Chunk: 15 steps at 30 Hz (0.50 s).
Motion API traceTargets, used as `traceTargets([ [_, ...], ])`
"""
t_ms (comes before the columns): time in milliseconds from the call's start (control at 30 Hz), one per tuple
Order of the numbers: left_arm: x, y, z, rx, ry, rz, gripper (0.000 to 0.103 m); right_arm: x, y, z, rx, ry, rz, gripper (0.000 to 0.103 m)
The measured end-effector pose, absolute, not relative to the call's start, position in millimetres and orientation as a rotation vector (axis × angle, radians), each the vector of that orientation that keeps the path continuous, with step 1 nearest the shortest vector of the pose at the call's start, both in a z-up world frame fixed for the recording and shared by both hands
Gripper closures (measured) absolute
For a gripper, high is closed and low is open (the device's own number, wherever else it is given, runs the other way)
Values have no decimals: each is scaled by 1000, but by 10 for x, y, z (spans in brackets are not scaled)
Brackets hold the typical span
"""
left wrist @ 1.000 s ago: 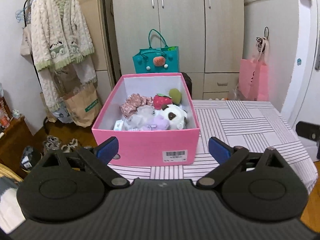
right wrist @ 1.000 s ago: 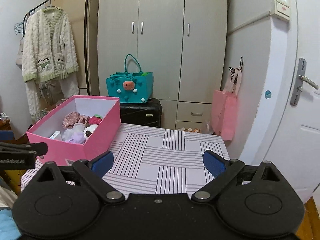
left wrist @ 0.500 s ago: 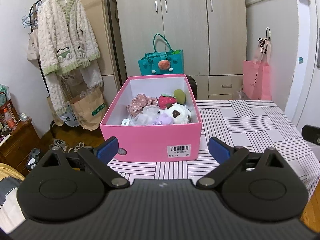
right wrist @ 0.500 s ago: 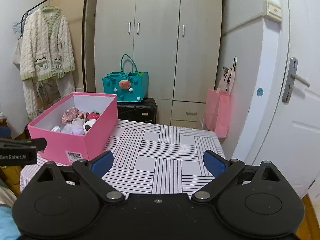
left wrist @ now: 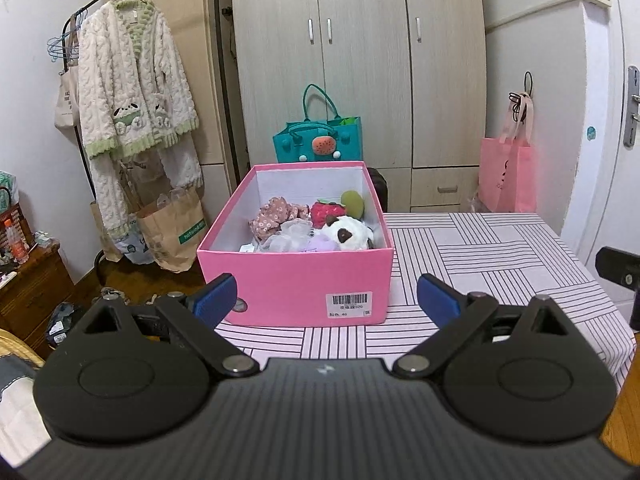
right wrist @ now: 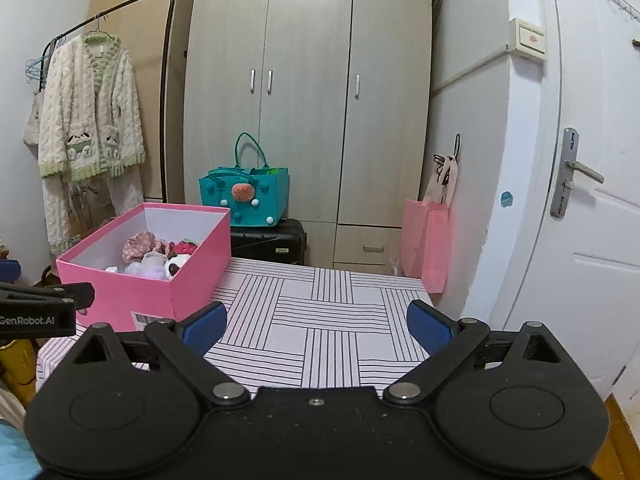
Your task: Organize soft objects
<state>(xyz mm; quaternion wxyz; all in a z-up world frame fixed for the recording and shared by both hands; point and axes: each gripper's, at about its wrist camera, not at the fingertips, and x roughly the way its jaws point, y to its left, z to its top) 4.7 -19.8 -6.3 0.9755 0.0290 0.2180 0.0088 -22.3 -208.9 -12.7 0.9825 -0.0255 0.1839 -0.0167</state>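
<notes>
Both tongs — left (left wrist: 326,294) and right (right wrist: 316,320) — gape empty, short of the surface (right wrist: 328,320); the soft toys (left wrist: 320,228) sit gathered in the box (left wrist: 296,284) (apparently already sorted).

Pink box (left wrist: 294,284): matt cardboard w/ white paper barcode label. Inside, centre of frame: fuzzy plush toy (left wrist: 352,233), floral cloth scrunchie (left wrist: 272,216). Tablecloth (left wrist: 480,256): smooth striped fabric. Left gripper (left wrist: 326,296): matt black plastic, ribbed body, blue rubbery-looking pads (left wrist: 214,296), shiny metal pivots. Upper left: nubby knit cardigan (left wrist: 132,92). Wardrobe (left wrist: 360,60): matt wood-grain laminate, metal handles.
</notes>
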Motion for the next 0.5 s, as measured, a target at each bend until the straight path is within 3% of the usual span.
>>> traceTargets([
  [500, 40, -211, -148, 55, 397, 18, 5, -256, -2117, -230, -39, 344, -88, 4],
])
